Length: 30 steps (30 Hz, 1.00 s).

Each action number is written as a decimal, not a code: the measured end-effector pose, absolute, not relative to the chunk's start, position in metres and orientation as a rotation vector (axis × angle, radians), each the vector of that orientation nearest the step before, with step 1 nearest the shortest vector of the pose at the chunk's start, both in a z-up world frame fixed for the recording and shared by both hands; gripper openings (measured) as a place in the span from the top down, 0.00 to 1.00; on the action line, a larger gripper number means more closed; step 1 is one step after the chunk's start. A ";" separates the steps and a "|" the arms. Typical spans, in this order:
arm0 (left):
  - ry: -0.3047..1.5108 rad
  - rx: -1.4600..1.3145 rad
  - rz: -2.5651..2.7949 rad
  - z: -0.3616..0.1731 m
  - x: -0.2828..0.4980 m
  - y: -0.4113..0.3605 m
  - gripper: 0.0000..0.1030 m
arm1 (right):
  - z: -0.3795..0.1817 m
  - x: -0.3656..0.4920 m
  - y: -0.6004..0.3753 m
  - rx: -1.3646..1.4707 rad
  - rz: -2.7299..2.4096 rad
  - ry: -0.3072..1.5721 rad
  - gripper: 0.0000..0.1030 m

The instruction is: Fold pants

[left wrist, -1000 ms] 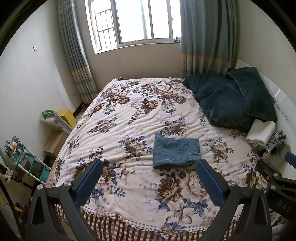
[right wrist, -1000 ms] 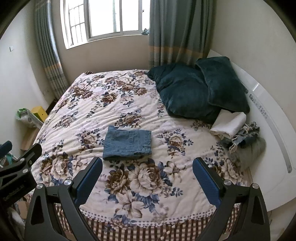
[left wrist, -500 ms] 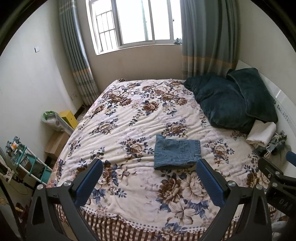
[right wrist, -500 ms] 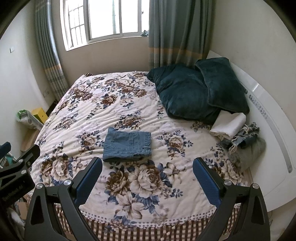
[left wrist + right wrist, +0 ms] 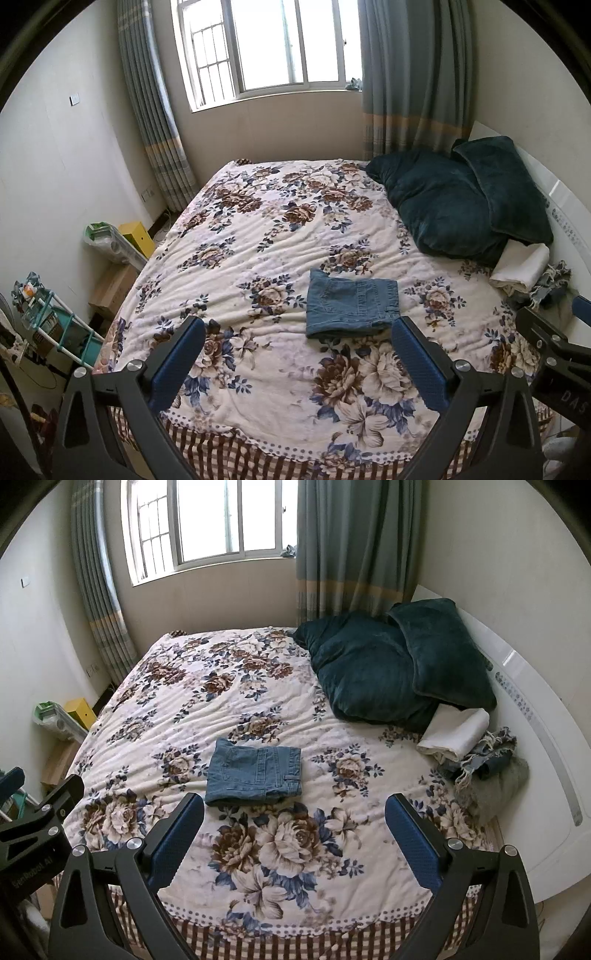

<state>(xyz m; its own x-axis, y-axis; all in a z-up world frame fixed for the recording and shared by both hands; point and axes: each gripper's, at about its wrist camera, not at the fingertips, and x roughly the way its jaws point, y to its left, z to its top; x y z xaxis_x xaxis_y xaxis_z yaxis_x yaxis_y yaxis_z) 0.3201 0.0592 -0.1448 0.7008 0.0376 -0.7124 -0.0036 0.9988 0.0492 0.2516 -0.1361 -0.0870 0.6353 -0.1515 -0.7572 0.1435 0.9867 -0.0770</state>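
On the near half of the bed, the pants lie folded into a compact denim rectangle, flat on the floral bedspread, with a back pocket and the waistband showing on top. Both cameras look down on the bed from above its near edge. The left hand-held gripper hangs over that edge with its blue-padded fingers spread wide and nothing between them; its right finger overlaps the near right corner of the pants in the view, though whether it touches the cloth is hard to say from this angle. The right hand-held gripper is likewise wide apart and empty, with the pants just beyond its left finger. To the far right, two dark teal pillows rest against the white headboard. Near them on the right lie a folded white cloth, a frayed denim piece and a grey garment, bunched together and well apart from the pants. Beyond the bed a window sits between grey-blue curtains. On the floor to the left stand a yellow box and a teal rack.
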 end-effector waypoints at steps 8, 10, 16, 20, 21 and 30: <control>0.795 0.043 0.019 -0.144 0.318 0.057 0.00 | -0.087 0.251 -0.137 -0.003 -0.168 0.867 0.03; 0.796 0.043 0.022 -0.145 0.317 0.057 0.00 | -0.086 0.253 -0.137 -0.001 -0.169 0.868 0.03; 0.793 0.044 0.023 -0.144 0.316 0.056 0.00 | -0.087 0.252 -0.137 0.000 -0.167 0.866 0.02; 0.790 0.045 0.024 -0.144 0.316 0.056 0.00 | -0.087 0.250 -0.137 0.000 -0.170 0.866 0.02; 0.791 0.046 0.024 -0.144 0.315 0.056 0.00 | -0.087 0.250 -0.137 0.001 -0.170 0.865 0.02; 0.789 0.047 0.024 -0.144 0.314 0.055 0.00 | -0.086 0.249 -0.136 -0.002 -0.174 0.863 0.02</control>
